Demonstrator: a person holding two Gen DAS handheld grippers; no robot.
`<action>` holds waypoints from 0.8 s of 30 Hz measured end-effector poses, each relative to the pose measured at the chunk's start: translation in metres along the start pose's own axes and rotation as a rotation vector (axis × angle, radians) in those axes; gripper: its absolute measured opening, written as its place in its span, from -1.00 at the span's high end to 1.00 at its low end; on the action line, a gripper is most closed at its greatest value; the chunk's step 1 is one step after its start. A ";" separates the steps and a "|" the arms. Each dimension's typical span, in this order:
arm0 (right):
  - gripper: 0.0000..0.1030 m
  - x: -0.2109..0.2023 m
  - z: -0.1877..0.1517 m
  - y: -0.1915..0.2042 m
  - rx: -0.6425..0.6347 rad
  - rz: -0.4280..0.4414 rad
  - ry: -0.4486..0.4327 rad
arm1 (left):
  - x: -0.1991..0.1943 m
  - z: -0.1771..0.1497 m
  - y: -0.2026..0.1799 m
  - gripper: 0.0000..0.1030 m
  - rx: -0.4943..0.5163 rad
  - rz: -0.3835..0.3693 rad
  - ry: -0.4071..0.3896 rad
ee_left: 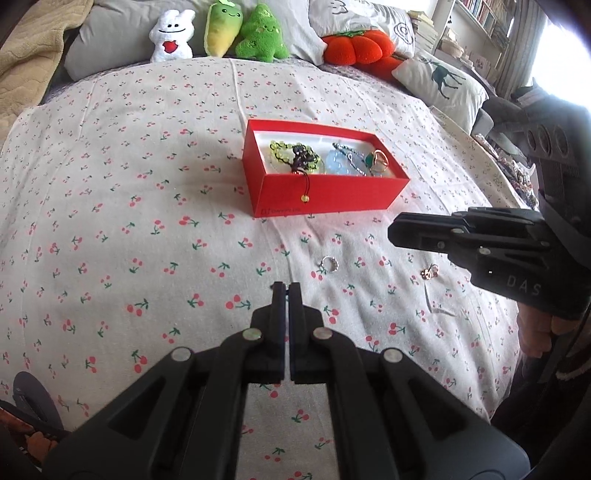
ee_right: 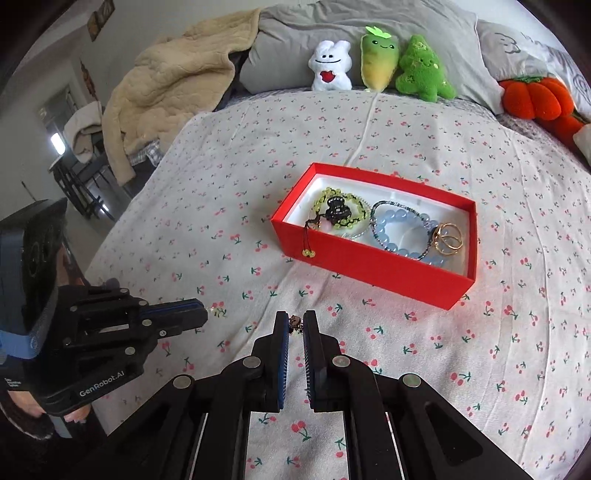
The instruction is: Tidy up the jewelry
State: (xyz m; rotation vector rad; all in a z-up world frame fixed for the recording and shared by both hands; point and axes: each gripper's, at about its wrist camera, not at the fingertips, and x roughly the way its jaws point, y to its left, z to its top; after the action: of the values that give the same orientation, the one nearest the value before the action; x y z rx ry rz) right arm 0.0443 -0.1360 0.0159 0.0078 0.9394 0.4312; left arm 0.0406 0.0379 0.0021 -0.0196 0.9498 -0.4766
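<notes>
Cherry-print bedspread (ee_left: 147, 184), red box (ee_left: 325, 195) mid-bed, plush toys (ee_left: 221, 33) far; left gripper (ee_left: 287, 290) closed, empty; right gripper (ee_right: 295, 325) pinching a small earring (ee_right: 294, 323); near bedspread open.

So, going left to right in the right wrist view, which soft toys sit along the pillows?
White plush bunny with a red heart, yellow-green plush vegetable with a smiling face, green plush tree, orange plush pumpkin.

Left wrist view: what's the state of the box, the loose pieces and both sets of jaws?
Red box: open, jewelry inside.
Silver ring: loose on the bed sheet.
Rose-gold piece: loose on the bed sheet.
Left gripper: jaws shut, empty.
Right gripper: jaws shut, apparently empty.
</notes>
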 end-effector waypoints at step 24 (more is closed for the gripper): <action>0.85 -0.008 0.054 -0.067 0.240 -0.052 -0.024 | 0.036 0.087 0.005 0.97 -0.187 -0.102 -0.061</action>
State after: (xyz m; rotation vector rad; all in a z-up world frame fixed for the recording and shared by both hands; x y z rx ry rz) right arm 0.1059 -0.1903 0.0413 0.2057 0.9615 0.2676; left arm 0.1281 0.0113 0.0246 -0.2518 0.9337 -0.4768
